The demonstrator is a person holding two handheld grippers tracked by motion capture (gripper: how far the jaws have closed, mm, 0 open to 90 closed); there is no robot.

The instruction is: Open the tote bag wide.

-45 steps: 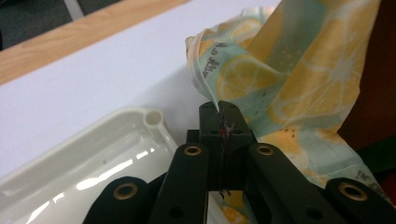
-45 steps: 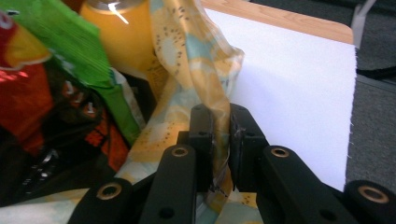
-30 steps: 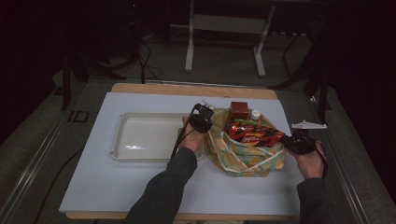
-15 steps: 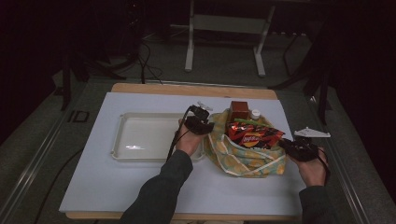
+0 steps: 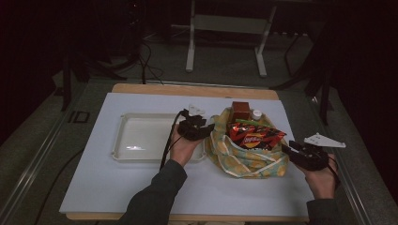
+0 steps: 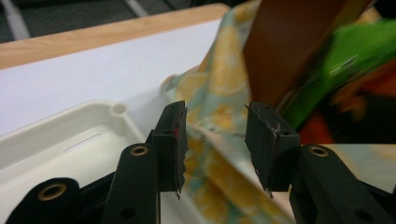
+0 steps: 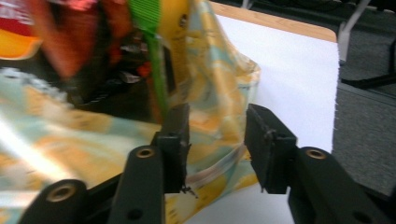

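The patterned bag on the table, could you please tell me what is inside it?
The bag holds a red snack packet, a brown box, something green and a white cap. Anything beneath these is covered.

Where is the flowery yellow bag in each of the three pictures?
High view: the yellow bag sits right of centre on the table, between the two grippers.
Left gripper view: its cloth rises behind and between the black jaws.
Right gripper view: it spreads across the left and centre, behind the jaws.
Shared landmark: the green packet inside it.
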